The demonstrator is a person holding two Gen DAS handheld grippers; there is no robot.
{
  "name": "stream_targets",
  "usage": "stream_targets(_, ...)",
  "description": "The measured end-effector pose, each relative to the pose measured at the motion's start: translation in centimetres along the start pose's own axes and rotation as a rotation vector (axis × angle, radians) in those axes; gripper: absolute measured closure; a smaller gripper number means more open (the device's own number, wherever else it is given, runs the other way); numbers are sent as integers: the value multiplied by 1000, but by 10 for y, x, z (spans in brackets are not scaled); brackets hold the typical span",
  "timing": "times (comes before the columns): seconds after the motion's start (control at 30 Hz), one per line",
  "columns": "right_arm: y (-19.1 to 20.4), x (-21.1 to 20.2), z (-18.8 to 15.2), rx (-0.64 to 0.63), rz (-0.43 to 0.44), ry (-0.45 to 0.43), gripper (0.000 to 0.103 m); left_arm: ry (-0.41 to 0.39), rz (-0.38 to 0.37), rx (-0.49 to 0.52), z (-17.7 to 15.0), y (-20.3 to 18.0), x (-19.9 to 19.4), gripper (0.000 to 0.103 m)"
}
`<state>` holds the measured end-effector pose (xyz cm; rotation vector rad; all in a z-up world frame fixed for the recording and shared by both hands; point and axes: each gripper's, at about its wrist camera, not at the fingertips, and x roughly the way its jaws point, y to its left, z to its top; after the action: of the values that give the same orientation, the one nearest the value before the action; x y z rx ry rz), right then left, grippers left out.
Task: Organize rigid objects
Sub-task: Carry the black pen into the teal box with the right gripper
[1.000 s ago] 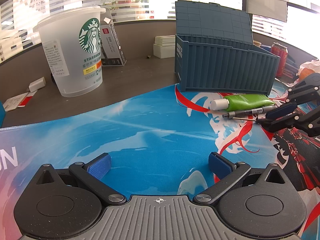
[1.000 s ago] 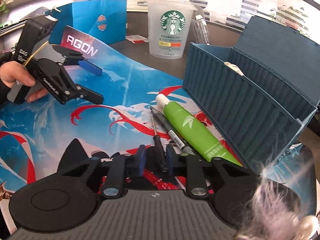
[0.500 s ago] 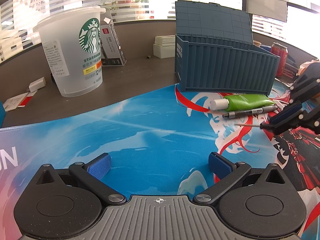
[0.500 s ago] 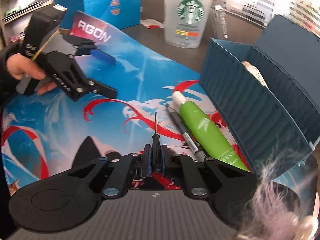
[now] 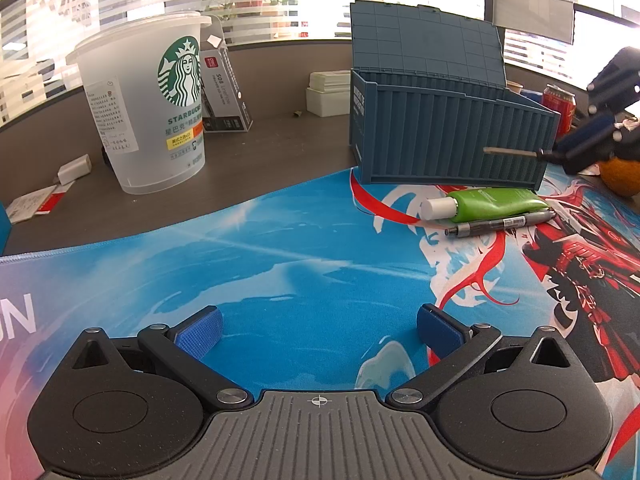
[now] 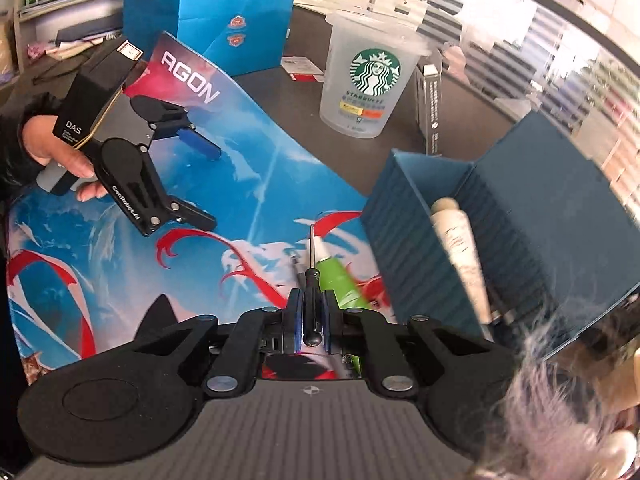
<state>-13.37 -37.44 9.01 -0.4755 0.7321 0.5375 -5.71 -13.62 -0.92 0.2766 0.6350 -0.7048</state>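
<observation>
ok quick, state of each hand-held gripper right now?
Left hand-held gripper: open, holding nothing, over the mat.
Right hand-held gripper: closed on the screwdriver, lifted beside the open box.

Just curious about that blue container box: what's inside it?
Inside the blue container box a pale tube lies along the near wall, with what looks like a pen beside it. The walls hide the rest of the floor.

Counted: one blue container box, one green tube, one pen, one screwdriver, one white bottle, one Starbucks cup, two grippers.
</observation>
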Motion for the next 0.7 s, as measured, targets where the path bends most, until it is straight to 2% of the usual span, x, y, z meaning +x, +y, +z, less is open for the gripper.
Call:
stream_targets(0.4,-41,-9,21,-7,-80,-36,94,0,0,0,0,0,0,0)
stream_targets(0.7,-73,-5,26,0,-127,-48,94,0,0,0,0,0,0,0)
